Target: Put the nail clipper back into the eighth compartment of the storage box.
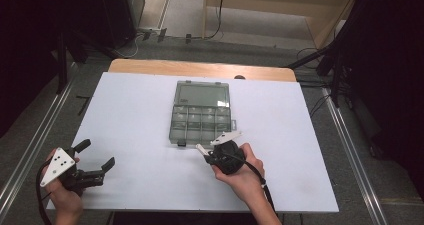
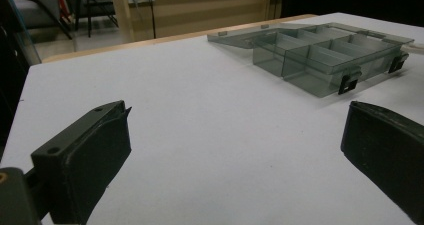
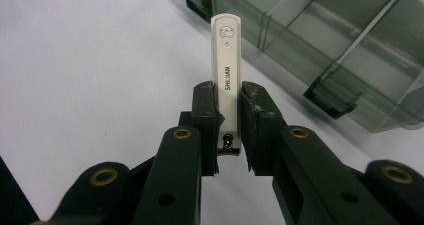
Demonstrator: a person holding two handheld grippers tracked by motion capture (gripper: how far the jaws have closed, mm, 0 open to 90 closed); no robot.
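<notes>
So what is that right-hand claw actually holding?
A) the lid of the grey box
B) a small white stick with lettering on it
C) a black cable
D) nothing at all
B: the right gripper is shut on the white stick, which rises between its pads beside the compartment box.

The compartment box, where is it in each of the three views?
High view: compartment box at table centre, lid open.
Left gripper view: upper right, beyond the open tongs.
Right gripper view: top right, behind the white stick.
Shared landmark: its black front latches.
</notes>
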